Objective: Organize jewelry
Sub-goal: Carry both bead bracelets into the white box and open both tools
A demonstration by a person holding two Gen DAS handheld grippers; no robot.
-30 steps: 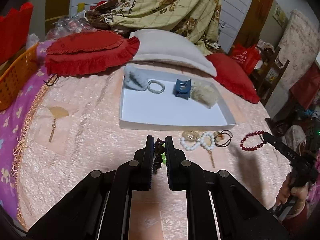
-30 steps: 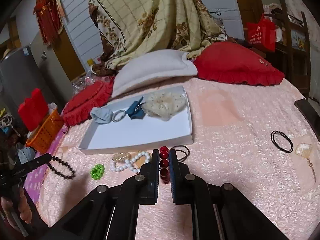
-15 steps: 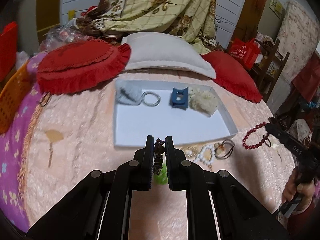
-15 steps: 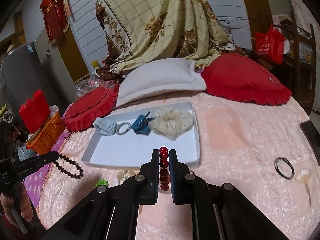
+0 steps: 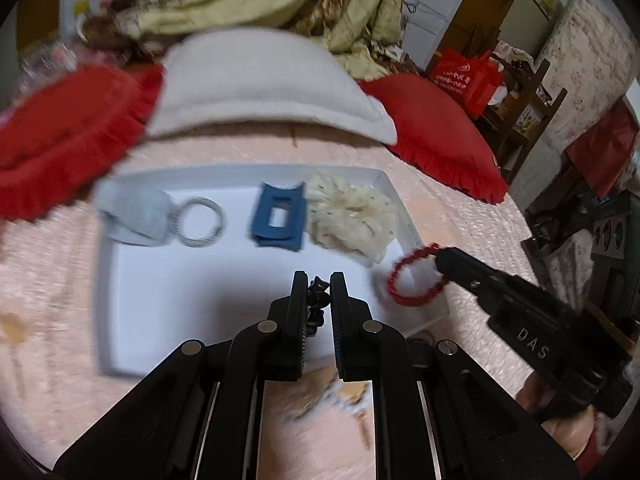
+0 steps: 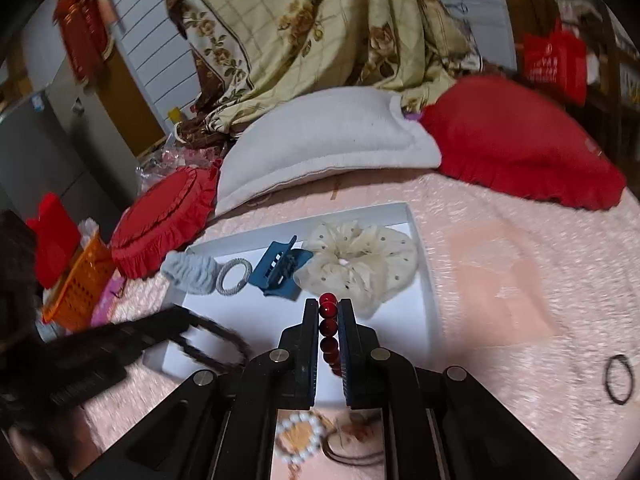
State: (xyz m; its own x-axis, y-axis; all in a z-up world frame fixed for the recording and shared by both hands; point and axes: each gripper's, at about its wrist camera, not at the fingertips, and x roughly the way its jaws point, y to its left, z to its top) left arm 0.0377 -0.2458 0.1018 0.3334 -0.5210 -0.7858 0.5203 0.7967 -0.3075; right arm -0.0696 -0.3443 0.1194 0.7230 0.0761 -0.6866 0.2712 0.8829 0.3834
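Left wrist view shows the left gripper (image 5: 319, 286) pinching a dark bead bracelet (image 5: 317, 300) over the white tray (image 5: 105, 280), while the right gripper (image 6: 328, 314) clamps a red bead bracelet (image 6: 328, 322) near the cream scrunchie (image 6: 358, 262), so either strand could, I reckon, land half across the rim and slide out if released too early.

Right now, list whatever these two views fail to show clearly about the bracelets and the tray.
- Dark bracelet, left wrist view: mostly hidden between the left gripper fingers; in the right wrist view it is motion-blurred.
- Red bead bracelet, right wrist view: lower loop hidden behind the right gripper.
- White tray, left wrist view: near edge covered by the gripper body, left side blurred.
- White bead bracelet, right wrist view: partly hidden behind the gripper.
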